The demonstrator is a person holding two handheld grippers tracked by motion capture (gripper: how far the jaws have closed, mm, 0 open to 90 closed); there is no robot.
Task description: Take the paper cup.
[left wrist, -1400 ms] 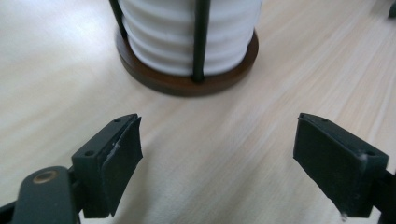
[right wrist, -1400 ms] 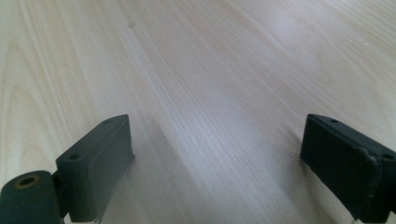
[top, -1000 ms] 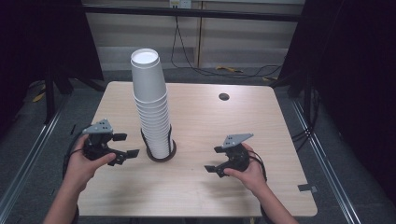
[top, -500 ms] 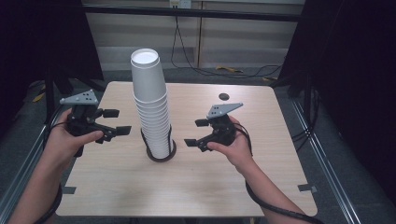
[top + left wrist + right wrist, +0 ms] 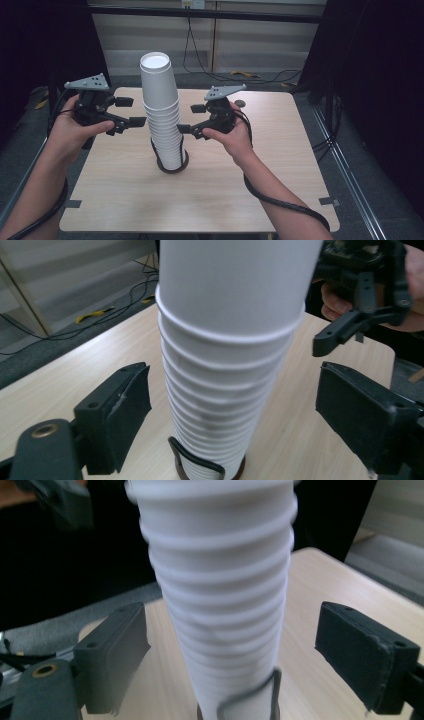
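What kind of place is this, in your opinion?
Probably a lab or studio set up for recording. A bare wooden table stands between black curtains, loose cables lie on the floor behind it, and a tall stack of white paper cups stands on it.

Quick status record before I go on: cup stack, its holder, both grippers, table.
cup stack: white paper cups nested upside down, tall, upright near table centre
holder: dark ring with wire loop around the stack's base
left gripper: open, left of the stack, raised to its upper part, not touching
right gripper: jaws have just been opening, right of the stack, not touching, nothing held
table: light wood
small dark disc: on the table's far side
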